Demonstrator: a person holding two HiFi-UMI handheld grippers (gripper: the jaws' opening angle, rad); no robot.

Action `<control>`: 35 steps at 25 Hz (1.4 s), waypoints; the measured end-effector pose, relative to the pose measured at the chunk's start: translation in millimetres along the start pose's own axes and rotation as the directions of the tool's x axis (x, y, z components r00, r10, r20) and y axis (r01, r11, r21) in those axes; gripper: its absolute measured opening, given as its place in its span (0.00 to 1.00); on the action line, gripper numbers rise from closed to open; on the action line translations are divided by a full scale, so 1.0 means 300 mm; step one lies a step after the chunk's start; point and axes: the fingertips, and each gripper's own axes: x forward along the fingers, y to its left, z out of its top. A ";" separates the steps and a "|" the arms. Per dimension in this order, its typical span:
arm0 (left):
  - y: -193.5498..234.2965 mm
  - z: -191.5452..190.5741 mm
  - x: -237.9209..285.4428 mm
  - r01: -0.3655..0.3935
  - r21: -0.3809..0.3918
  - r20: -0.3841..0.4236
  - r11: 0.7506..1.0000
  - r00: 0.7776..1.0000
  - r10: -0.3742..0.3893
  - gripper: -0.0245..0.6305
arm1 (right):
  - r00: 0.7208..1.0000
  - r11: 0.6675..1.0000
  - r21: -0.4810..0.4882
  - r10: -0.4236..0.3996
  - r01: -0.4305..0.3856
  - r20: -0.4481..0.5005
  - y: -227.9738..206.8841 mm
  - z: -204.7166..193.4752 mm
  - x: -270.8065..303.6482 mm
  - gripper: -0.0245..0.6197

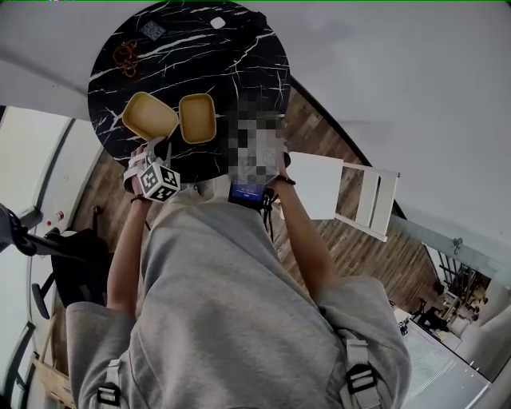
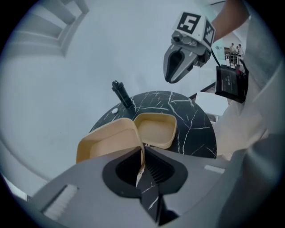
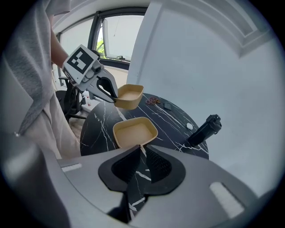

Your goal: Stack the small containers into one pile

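Observation:
Two shallow yellow containers are over a round black marble table (image 1: pixel 239 64). My left gripper (image 2: pixel 143 153) is shut on the near rim of one container (image 2: pixel 107 142), which it holds tilted and lifted off the table; the right gripper view shows that container (image 3: pixel 129 95) in the air at the left gripper (image 3: pixel 113 95). The other container (image 3: pixel 135 132) lies flat on the table, just beyond my right gripper (image 3: pixel 141 149). Those jaws stand a narrow gap apart with nothing between them. In the head view the left gripper (image 1: pixel 153 148) shows below the lifted container (image 1: pixel 148 116); the right gripper is hidden.
A black bottle (image 3: pixel 204 130) stands on the table's right side. Brown rings (image 1: pixel 126 57), a small grey card (image 1: pixel 153 30) and a white disc (image 1: pixel 217 22) lie near the far edge. A white chair (image 1: pixel 351 196) stands to the right of the table.

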 end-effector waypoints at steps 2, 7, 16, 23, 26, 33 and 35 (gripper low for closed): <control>-0.015 0.057 -0.009 0.005 0.069 0.040 0.998 0.999 -0.008 0.07 | 1.000 1.000 0.006 -0.005 0.005 -0.005 0.002 -0.015 -0.005 0.13; -0.092 0.157 0.003 0.056 0.202 0.090 0.978 0.993 -0.075 0.07 | 1.000 0.999 0.036 -0.022 0.022 -0.018 -0.001 -0.061 -0.026 0.13; -0.223 0.197 0.071 0.165 0.381 0.049 0.910 0.979 -0.198 0.07 | 0.999 0.996 0.081 -0.029 0.032 -0.031 -0.003 -0.116 -0.040 0.13; -0.255 0.178 0.104 0.205 0.458 0.012 0.865 0.972 -0.236 0.07 | 0.999 0.995 0.097 -0.028 0.032 -0.044 -0.008 -0.149 -0.041 0.13; -0.273 0.170 0.112 0.224 0.482 0.000 0.847 0.967 -0.255 0.08 | 0.999 0.994 0.102 -0.023 0.027 -0.048 -0.005 -0.157 -0.039 0.13; -0.298 0.153 0.126 0.250 0.524 -0.021 0.814 0.959 -0.282 0.10 | 0.999 0.995 0.101 -0.019 0.024 -0.045 0.002 -0.163 -0.042 0.13; -0.300 0.147 0.130 0.251 0.523 -0.024 0.814 0.959 -0.281 0.10 | 0.999 0.995 0.100 -0.014 0.019 -0.045 0.001 -0.165 -0.042 0.13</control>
